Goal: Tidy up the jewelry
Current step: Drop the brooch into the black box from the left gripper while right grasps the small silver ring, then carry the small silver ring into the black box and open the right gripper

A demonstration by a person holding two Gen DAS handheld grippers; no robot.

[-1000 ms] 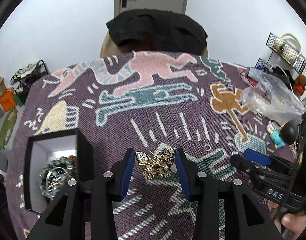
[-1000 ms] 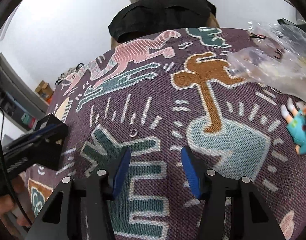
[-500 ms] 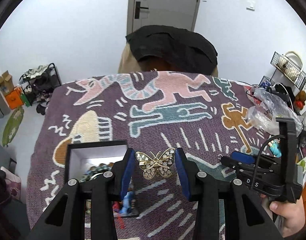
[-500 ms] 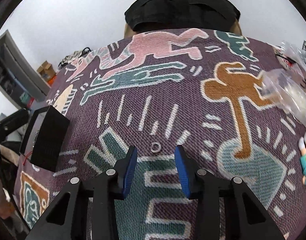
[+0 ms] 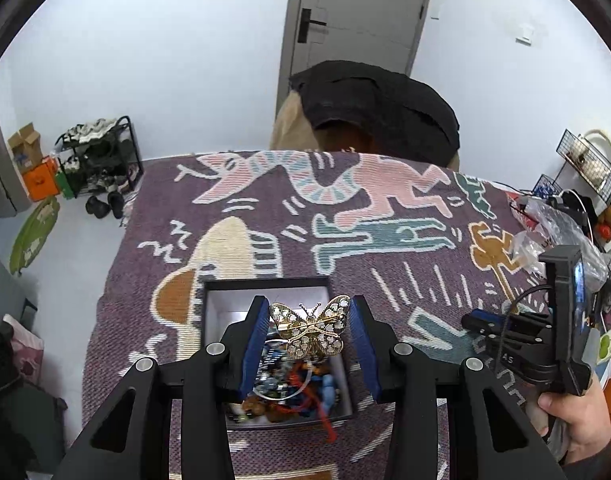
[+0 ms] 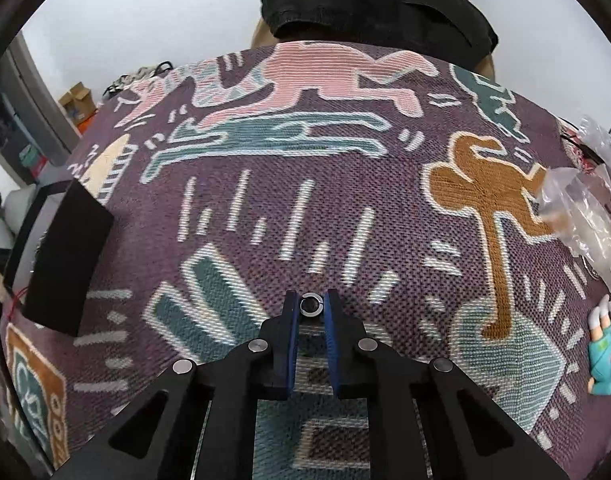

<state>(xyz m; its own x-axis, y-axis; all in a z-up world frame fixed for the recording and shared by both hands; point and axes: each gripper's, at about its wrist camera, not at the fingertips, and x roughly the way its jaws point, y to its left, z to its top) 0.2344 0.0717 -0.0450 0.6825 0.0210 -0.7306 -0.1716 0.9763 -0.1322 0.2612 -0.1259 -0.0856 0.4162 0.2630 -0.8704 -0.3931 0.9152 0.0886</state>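
Note:
My left gripper (image 5: 309,312) is shut on a gold butterfly brooch (image 5: 311,330) and holds it in the air above the open black jewelry box (image 5: 265,282). The box holds several beads and trinkets. In the right wrist view my right gripper (image 6: 310,300) points down at the patterned blanket (image 6: 345,208). Its jaws are closing, and a small silver ring (image 6: 311,313) sits between the blue pads, which touch it on both sides. The left wrist view shows the right gripper (image 5: 477,322) low on the blanket to the right, held by a hand (image 5: 577,420). The box (image 6: 65,256) lies far left of the ring.
Crumpled plastic bags (image 6: 585,208) and a small toy figure (image 6: 603,360) lie at the blanket's right edge. A black garment (image 5: 377,108) hangs over a chair behind the table. A shoe rack (image 5: 97,160) stands on the floor at the left, a wire basket (image 5: 589,164) at the right.
My left gripper carried the brooch from beside the box to above it. The right gripper came down over the ring and its jaws narrowed from wide apart to touching it.

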